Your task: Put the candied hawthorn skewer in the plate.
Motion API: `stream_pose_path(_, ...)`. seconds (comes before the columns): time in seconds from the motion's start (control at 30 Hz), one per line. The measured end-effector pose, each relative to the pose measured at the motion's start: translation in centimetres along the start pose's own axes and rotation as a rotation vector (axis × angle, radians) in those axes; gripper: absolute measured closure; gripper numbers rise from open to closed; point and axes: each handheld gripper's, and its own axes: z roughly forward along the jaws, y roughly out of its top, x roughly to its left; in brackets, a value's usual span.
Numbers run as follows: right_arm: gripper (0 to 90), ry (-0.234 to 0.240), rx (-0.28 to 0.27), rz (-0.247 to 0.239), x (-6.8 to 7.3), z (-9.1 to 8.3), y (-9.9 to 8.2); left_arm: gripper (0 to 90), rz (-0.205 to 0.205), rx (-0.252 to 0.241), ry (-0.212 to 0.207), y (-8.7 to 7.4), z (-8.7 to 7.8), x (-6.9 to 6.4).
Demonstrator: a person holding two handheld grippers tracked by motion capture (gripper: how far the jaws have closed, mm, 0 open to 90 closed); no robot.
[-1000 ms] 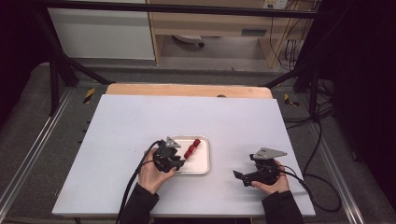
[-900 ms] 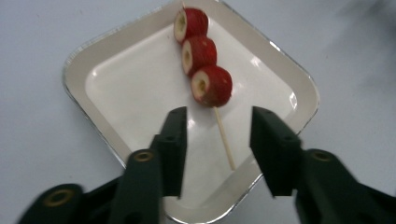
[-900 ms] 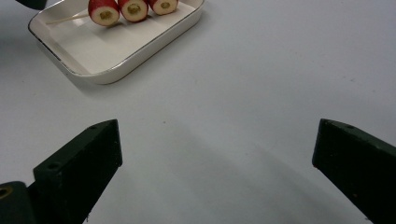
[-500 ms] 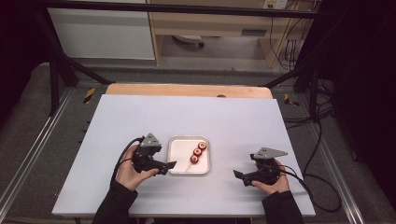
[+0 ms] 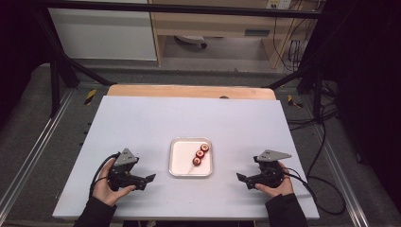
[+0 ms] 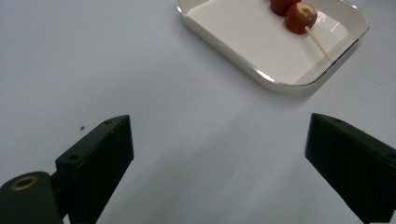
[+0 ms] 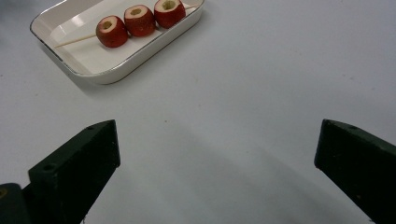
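1. Skewer of three red cored fruits [image 5: 200,154] lay diagonally in white tray [image 5: 177,163], mid-table
2. Left gripper [image 5: 149,178]: jaws had just been opening, spread wide, empty, left of tray
3. Right gripper [image 5: 240,178]: jaws spread, empty, right of tray

Bright even overhead light on the table [image 5: 142,123], dark surroundings, soft shadows, slight blur.

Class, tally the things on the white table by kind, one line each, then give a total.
Red fruit pieces on the skewer: 3
Wooden skewer: 1
White tray: 1
Hand-held claws, left claw and right claw: 2
Total: 7
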Motion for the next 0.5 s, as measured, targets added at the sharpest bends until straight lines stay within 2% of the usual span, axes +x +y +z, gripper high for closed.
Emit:
stream_pose_path(0.17,0.7,0.002,0.006,-0.002,0.1,0.0,-0.1,8.6,-0.039,-0.01,0.037,-1.3,-0.9,1.2)
stream_pose_path(0.23,0.7,0.002,0.01,-0.004,0.2,0.0,-0.1,8.8,-0.051,-0.012,0.039,-1.7,-1.1,1.4)
stream_pose_path(0.5,0.7,0.004,0.012,-0.003,0.1,0.0,-0.1,8.8,-0.039,0.006,0.035,-2.0,-0.9,1.6)
